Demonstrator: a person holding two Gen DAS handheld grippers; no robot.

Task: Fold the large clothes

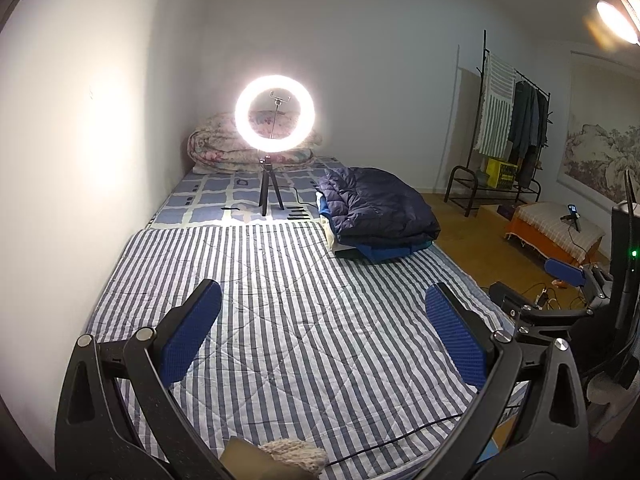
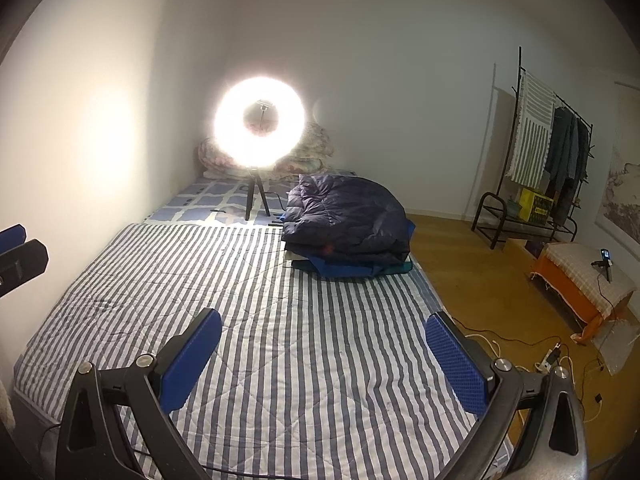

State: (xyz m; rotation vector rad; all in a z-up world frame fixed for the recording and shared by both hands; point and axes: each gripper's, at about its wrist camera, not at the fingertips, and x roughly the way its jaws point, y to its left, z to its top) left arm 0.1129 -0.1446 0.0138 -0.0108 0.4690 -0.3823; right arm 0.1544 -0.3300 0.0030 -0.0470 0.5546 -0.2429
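Blue-padded fingers on both tools are spread wide, nothing between them. Left gripper [image 1: 322,330] hangs over the near part of the striped quilt [image 1: 280,300], pads clear of the fabric, holding nothing. Right gripper [image 2: 323,354] is the same: jaws fully apart, empty, above the quilt's near right area by the bed edge. In the left wrist view the right tool shows at the far right, beside the bed; in the right wrist view one blue pad of the left tool pokes in at the left edge.

A thin black cable [image 1: 400,436] runs across the quilt's near edge.

Mid-bed, toward the right side: a dark navy puffer jacket [image 2: 344,216], folded into a bundle, sits on top of a stack of folded clothes [image 2: 344,268], blue layers showing underneath. Both grippers are well apart from it.

Just left of the stack, behind the quilt, a lit ring light [image 1: 275,114] stands on a small black tripod on the blue checked sheet [image 1: 216,196]. Rolled floral bedding [image 1: 224,148] lies against the far wall.

Off the bed on the right: a black garment rack [image 2: 536,136] with hanging clothes, a yellow box [image 2: 534,204] on its lower shelf, and an orange-covered bench [image 2: 580,284] carrying a small device on a mini tripod.
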